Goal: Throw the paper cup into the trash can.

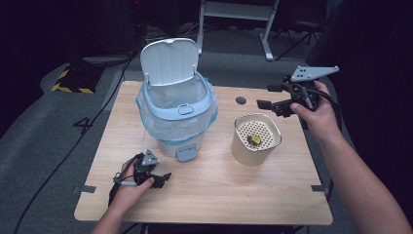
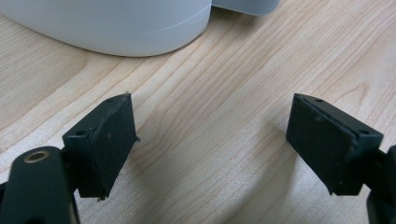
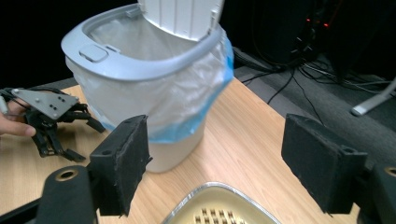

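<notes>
A person at a wooden table (image 1: 209, 195) holds a two-jaw gripper in each hand. The right gripper (image 1: 272, 103) hangs above the table's two o'clock corner, jaws spread wide and holding nothing, just off the one o'clock side of a cream container (image 1: 255, 139) with a perforated insert. A small yellowish-dark scrap (image 1: 254, 140) lies on that insert, near its middle. In the right gripper view the container's rim (image 3: 219, 205) sits just below and between the spread jaws.

The left gripper (image 1: 158, 179) rests low at about seven o'clock on the table, its jaws also spread and empty; the left gripper view shows bare wood between them and the white base of the bin (image 2: 116, 28) just beyond.

The pedal bin (image 1: 178, 109) stands at about eleven o'clock from the table's centre, left of the cream container and apart from it. Its lid (image 1: 169, 61) is tipped up and back, and a clear liner with blue edging (image 3: 187, 102) is folded over its rim.
</notes>
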`<state>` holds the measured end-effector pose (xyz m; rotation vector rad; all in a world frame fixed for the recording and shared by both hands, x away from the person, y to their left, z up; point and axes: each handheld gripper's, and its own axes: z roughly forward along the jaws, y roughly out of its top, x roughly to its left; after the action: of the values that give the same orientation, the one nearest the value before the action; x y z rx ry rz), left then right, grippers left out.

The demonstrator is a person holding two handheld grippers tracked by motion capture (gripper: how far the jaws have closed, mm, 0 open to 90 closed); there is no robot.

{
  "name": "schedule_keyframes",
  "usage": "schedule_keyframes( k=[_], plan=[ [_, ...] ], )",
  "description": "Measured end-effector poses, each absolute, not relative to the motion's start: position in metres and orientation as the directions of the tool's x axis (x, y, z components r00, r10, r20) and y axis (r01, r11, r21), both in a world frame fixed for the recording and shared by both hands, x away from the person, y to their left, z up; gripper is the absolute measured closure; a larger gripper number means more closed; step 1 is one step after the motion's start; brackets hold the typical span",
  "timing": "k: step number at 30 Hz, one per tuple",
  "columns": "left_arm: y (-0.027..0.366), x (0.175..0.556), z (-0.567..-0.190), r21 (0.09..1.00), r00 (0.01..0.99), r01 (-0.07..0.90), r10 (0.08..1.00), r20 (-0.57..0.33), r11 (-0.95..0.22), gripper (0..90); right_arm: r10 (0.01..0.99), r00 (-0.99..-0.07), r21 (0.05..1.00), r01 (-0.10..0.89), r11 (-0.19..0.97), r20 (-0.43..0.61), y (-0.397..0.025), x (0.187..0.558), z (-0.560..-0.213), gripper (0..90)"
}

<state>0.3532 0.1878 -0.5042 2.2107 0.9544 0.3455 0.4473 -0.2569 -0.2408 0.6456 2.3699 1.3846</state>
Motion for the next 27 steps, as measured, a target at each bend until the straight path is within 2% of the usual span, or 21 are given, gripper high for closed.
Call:
schedule_keyframes(
  k=[10, 27],
  plan=[
    [0.192, 0.356, -0.504, 0.691, 0.677, 0.544, 0.735, -0.026, -0.477, 16.2, 0.610, -0.792, 0.862, 0.293, 0.413, -0.023, -0.301, 0.420, -0.269, 24.3],
    [0.196, 0.358, -0.504, 0.691, 0.672, 0.545, 0.740, -0.023, -0.474, 16.1, 0.649, -0.761, 0.830, 0.361, 0.426, -0.002, -0.346, 0.388, -0.328, 24.3]
  ],
)
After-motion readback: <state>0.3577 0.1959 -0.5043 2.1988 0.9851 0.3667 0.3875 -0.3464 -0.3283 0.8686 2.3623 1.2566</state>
